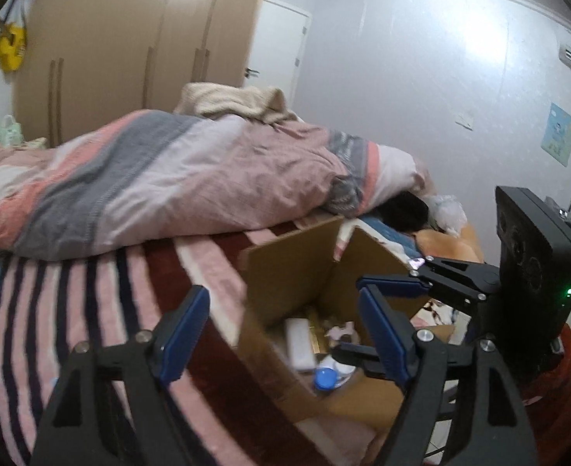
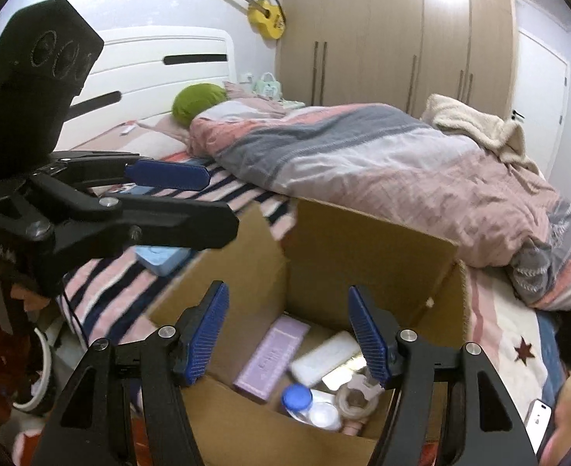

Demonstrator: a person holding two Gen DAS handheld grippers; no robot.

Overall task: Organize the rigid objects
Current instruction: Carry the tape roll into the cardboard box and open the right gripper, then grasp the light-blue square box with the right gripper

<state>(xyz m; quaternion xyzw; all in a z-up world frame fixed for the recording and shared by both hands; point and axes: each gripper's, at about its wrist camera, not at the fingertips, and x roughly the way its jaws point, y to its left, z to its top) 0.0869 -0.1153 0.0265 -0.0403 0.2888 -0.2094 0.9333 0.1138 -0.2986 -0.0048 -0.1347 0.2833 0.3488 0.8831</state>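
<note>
An open cardboard box [image 2: 324, 248] stands on the striped bed. Inside lie a lilac flat box [image 2: 270, 357], a white case [image 2: 326, 357], a blue-capped clear bottle [image 2: 297, 398] and a tape roll [image 2: 355, 402]. My right gripper [image 2: 289, 334] is open and empty, just above the box opening. My left gripper [image 1: 281, 338] is open and empty, above the box's [image 1: 289, 268] near left side. In the left wrist view the right gripper [image 1: 386, 318] reaches into the box from the right. A light blue box [image 2: 161, 258] lies on the bed left of the carton, under the left gripper [image 2: 176, 198].
A rumpled pink and grey duvet [image 2: 382, 163] lies behind the box, with a cream blanket [image 2: 476, 124] and a green cushion [image 2: 196, 101]. A wardrobe [image 2: 394, 39] and yellow guitar [image 2: 264, 13] stand at the far wall. A phone [image 2: 538, 421] lies at the right.
</note>
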